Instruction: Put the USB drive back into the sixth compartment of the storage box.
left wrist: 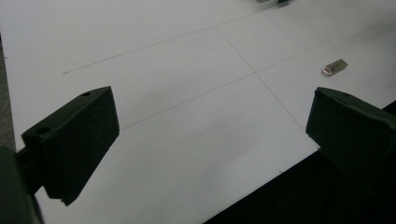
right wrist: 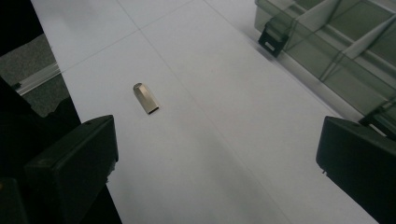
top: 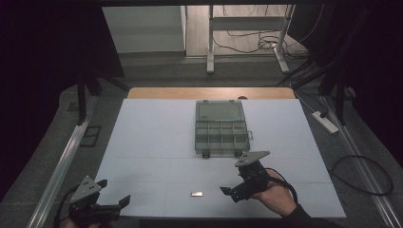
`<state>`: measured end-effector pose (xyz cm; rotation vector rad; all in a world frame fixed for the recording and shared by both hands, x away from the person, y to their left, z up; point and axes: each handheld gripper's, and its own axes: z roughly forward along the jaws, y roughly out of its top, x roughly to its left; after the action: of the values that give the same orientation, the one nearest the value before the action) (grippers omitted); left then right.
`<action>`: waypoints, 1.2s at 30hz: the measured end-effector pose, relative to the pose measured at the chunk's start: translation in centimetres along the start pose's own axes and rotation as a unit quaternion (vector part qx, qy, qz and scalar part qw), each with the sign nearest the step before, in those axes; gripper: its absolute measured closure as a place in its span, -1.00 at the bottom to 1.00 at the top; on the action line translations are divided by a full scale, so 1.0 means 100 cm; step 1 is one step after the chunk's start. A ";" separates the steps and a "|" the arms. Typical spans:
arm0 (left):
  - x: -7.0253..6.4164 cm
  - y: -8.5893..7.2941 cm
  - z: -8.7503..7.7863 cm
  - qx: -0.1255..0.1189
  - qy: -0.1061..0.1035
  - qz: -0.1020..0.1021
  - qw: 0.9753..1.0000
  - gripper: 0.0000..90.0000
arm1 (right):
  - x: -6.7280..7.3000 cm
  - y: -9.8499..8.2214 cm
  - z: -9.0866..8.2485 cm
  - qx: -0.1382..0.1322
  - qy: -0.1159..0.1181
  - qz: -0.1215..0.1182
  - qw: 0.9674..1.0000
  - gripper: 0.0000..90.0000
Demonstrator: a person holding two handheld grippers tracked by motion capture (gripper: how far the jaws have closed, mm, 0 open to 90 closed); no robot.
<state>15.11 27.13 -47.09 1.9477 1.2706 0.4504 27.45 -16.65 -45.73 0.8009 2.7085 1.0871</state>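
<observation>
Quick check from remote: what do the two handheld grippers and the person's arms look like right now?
Both the left gripper and the right gripper are black, with two blocky, flat-faced jaws and a grey three-cornered plate on top. A black cable trails from each. The right hand comes out of a dark sleeve.

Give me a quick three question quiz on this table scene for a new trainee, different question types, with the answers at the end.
1. True or false: the small metal piece lies inside the compartment box.
2. Which gripper is nearer the metal piece? A) left gripper B) right gripper
3. Fill in: the box's lid is ____.

Key
1. False: it lies on the white table, in front of the box.
2. B: the right gripper sits beside it, jaws apart. The left gripper, also with jaws apart, is at the table's near left corner.
3. Open, folded back behind the compartments.
</observation>
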 end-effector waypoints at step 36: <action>-0.001 0.000 0.000 0.001 0.001 0.005 1.000 -0.94 | 0.033 0.029 0.068 0.100 0.016 -0.065 0.993 -1.00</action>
<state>15.09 27.01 -47.09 1.9566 1.2627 0.4557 27.85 -9.04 -48.46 0.6242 2.8839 0.8199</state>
